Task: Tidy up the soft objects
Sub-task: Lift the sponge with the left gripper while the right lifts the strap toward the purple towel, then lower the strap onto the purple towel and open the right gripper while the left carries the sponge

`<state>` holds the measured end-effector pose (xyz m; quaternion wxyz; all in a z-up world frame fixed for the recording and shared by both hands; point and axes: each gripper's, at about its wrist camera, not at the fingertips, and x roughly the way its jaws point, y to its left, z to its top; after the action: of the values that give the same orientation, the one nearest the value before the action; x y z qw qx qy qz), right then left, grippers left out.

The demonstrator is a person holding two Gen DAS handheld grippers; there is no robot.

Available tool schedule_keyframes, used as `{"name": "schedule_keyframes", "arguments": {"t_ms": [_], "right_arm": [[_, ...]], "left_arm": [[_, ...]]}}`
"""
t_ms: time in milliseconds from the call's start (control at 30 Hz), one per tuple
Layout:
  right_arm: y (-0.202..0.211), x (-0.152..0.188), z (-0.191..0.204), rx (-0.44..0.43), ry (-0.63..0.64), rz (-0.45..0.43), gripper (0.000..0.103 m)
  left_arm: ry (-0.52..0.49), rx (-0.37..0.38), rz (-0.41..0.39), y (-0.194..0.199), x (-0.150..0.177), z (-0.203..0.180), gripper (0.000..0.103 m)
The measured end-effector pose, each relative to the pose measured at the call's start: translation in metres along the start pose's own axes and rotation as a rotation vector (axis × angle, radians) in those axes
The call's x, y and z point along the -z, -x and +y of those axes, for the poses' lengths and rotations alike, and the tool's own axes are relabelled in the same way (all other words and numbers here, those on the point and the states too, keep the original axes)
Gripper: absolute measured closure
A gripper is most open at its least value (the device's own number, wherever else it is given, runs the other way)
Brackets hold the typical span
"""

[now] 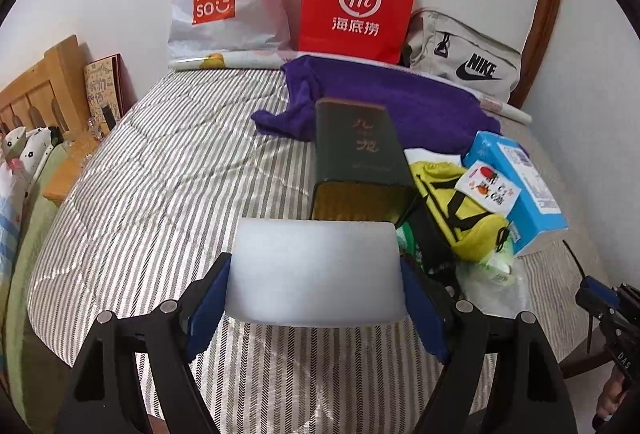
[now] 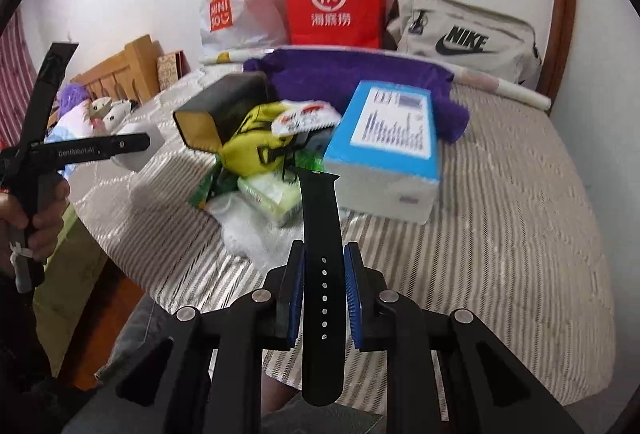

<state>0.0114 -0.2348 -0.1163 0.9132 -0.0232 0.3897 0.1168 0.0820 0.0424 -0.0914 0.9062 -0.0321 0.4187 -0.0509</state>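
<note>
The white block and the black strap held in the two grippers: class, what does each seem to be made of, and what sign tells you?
White block: probably foam or sponge, matte, with soft, rounded edges between the left gripper pads.
Black strap: likely silicone or rubber, smooth with a dull sheen and a row of punched holes, like a watch band.

On the bed (image 2: 500,193), the cloth (image 2: 352,73) lies at twelve o'clock behind the carton (image 2: 384,145), with the tall box (image 2: 216,113) at its nine o'clock.
</note>
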Motion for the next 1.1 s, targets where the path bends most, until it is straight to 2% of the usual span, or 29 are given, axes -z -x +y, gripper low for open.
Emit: {"name": "schedule_keyframes", "arguments": {"t_ms": [167, 367, 567, 733, 1100], "right_arm": [[0.008, -0.021, -0.013, 0.030, -0.014, -0.034, 0.084], [-0.004, -0.052, -0.034, 0.068, -0.063, -0.041, 0.084], [-0.024, -0.088, -0.051, 0.086, -0.093, -0.059, 0.084], [-0.045, -0.118, -0.061, 0.068, -0.105, -0.062, 0.084], [-0.092, -0.176, -0.073, 0.049, -0.084, -0.051, 0.084]], "left_arm": [[-0.020, 0.002, -0.023, 0.008, -0.018, -0.005, 0.024], [-0.045, -0.010, -0.046, 0.010, -0.045, -0.013, 0.024], [-0.046, -0.028, -0.042, -0.003, -0.075, -0.018, 0.024], [-0.065, -0.062, -0.038, -0.015, -0.101, -0.022, 0.024], [-0.071, -0.068, -0.007, -0.058, -0.152, -0.024, 0.024]]}}
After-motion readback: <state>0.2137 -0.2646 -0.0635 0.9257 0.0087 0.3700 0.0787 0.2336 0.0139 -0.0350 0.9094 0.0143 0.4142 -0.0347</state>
